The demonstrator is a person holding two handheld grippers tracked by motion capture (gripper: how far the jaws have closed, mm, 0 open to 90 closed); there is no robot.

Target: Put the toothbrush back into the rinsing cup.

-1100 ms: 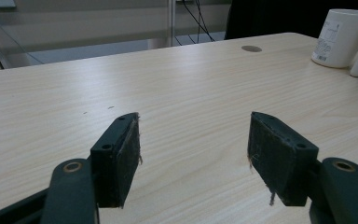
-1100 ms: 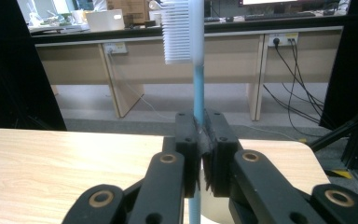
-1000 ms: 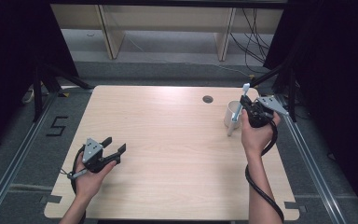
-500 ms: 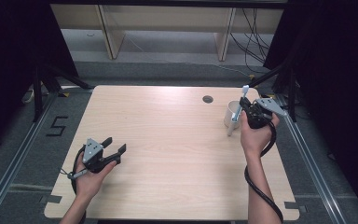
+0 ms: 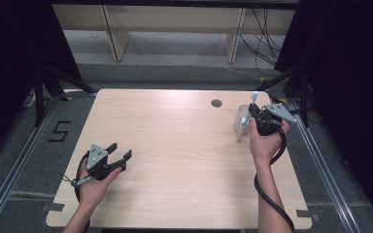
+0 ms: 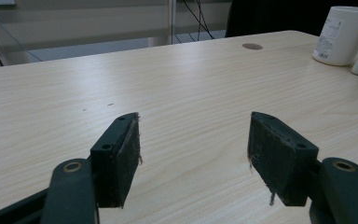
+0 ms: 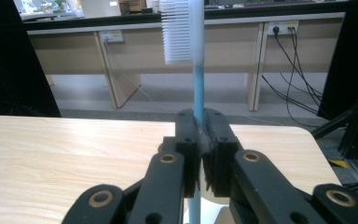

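Toothbrush work sits at the table's right side, but going from the left: the left gripper (image 5: 119,154) rests low near the front left of the table (image 5: 175,145), held in the person's left hand (image 5: 93,187), with its cable looping beside the wrist. Its jaws stand wide apart with nothing between them; in the left gripper view the two black pads (image 6: 121,156) frame bare wood, and the gripper (image 6: 191,158) points across the table toward the far right corner.

Past the middle, a small round hole (image 5: 216,103) lies in the tabletop near the far edge.

Just right of it stands a white cup (image 5: 242,119), upright, near the far right corner; the left gripper view shows it (image 6: 339,35) with a label on its side.

Touching or just beside the cup, the toothbrush (image 5: 245,124) is tilted, its handle end down on the table in front of the cup and its head up over the cup's rim. The right gripper (image 5: 253,114), in the right hand (image 5: 264,143), is closed tight on it. In the right gripper view the jaws of that gripper (image 7: 199,135) pinch the blue stem, and the toothbrush (image 7: 196,51) rises straight above them, white bristles facing left.
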